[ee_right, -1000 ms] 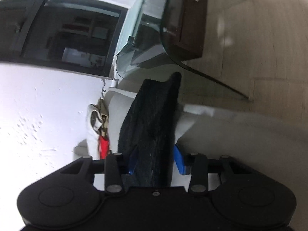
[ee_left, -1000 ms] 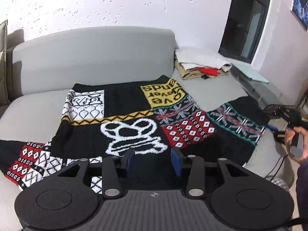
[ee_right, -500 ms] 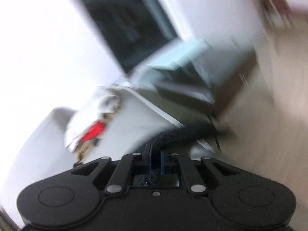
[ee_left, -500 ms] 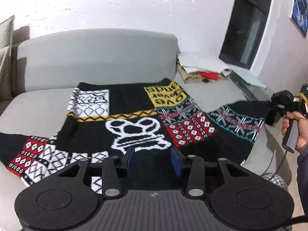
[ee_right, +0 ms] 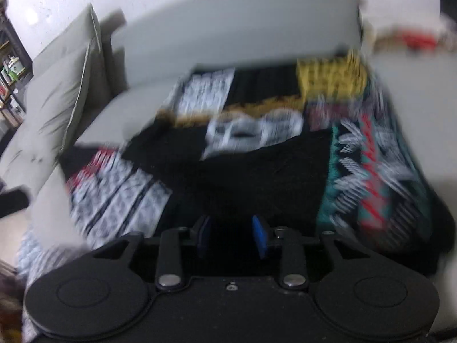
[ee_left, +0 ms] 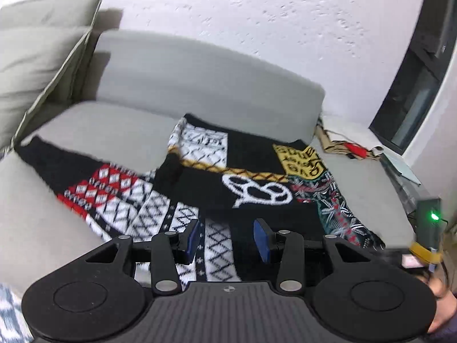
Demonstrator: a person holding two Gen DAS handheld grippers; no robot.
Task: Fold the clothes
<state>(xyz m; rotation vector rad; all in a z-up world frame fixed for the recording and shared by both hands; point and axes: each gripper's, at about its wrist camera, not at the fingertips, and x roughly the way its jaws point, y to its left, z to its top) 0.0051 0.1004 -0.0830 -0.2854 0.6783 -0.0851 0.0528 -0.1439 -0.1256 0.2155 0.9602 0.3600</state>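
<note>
Your left gripper point(ee_left: 227, 241) hangs over the near edge of the patterned sweater point(ee_left: 251, 177), its blue pads spread wide with nothing between them. The sweater lies flat on the grey sofa point(ee_left: 200, 83), across the middle of the frame; one sleeve point(ee_left: 85, 177) runs out toward the left edge, and the other sleeve point(ee_left: 340, 214) lies folded in along the body at the right. Pale cushions point(ee_left: 42, 57) lean at the upper left. A pile of other clothes point(ee_left: 348, 148) sits on the seat at the right, beside a dark window point(ee_left: 420, 65).

In the blurred right wrist view, your right gripper point(ee_right: 232, 235) is parted too, over black knit at the sweater's point(ee_right: 257, 157) lower middle; I cannot tell whether it touches the fabric.
</note>
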